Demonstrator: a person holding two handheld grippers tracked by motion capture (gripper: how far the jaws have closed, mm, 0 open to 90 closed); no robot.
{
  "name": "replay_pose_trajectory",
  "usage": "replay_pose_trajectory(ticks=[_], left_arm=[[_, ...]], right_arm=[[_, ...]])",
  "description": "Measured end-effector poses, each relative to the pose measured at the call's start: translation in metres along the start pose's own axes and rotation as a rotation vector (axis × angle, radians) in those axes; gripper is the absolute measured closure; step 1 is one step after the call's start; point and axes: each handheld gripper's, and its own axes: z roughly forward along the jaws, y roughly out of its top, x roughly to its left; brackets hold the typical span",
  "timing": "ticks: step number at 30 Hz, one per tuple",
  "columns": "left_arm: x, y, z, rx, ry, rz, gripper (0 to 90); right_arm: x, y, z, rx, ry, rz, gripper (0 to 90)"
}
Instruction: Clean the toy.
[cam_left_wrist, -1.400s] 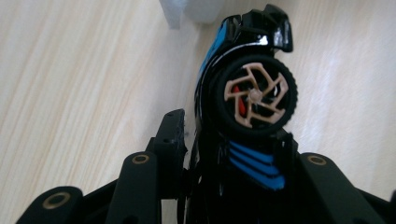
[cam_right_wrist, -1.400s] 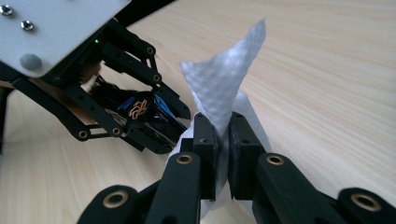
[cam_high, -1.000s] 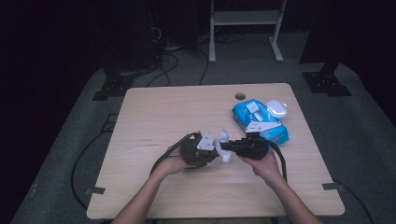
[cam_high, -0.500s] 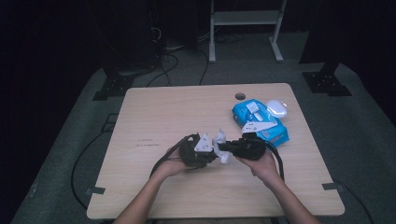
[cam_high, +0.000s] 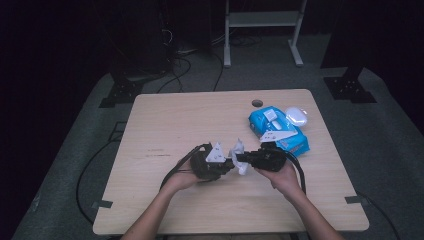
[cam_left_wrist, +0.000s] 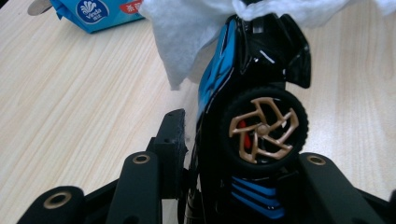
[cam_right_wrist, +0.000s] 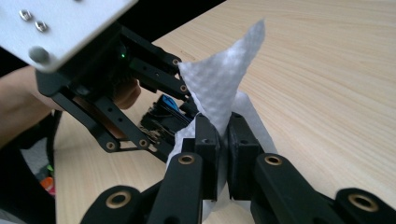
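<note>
Pale wooden table in a dark room: the left gripper is clamped on a blue-and-black toy car, the right gripper is pinched tight on a white wipe, and they meet near the front edge, the wipe at about 3 o'clock from the car and draped against it. The left gripper view shows the car's long axis running away along the jaws, gold wheel sideways, which the high view cannot resolve; the blue wipes pack lies at 1 o'clock.
</note>
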Motion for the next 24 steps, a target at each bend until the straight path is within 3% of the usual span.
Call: replay_pose_trajectory(ticks=[4,7,9,11,14,18,21,24], left_arm=[[-0.002,0.002,0.002,0.004,-0.004,0.003,58.4],[-0.003,0.003,0.002,-0.007,-0.006,0.001,58.4],[-0.002,0.002,0.001,-0.023,-0.013,-0.011,58.4],[-0.002,0.001,0.0,-0.025,-0.009,-0.012,58.6],[0.002,0.002,-0.007,-0.082,-0.015,-0.041,64.0],[0.004,0.0,-0.006,-0.069,-0.024,-0.048,64.2],[0.002,-0.002,0.002,-0.014,-0.015,-0.023,64.3],[0.002,-0.002,0.001,-0.023,-0.013,-0.026,64.4]], right_arm=[[0.009,0.007,-0.004,-0.031,0.026,-0.008,84.1],[0.018,0.013,-0.005,-0.061,0.075,-0.008,84.2],[0.021,0.013,-0.002,-0.048,0.066,-0.024,84.1],[0.018,0.01,0.0,-0.05,0.063,-0.012,84.1],[0.008,0.005,-0.002,-0.041,0.036,0.017,84.1],[-0.007,-0.003,0.0,-0.037,0.044,0.083,84.2],[-0.012,-0.005,0.002,-0.038,0.042,0.1,84.2],[-0.015,-0.008,0.001,-0.042,0.033,0.109,84.1]])
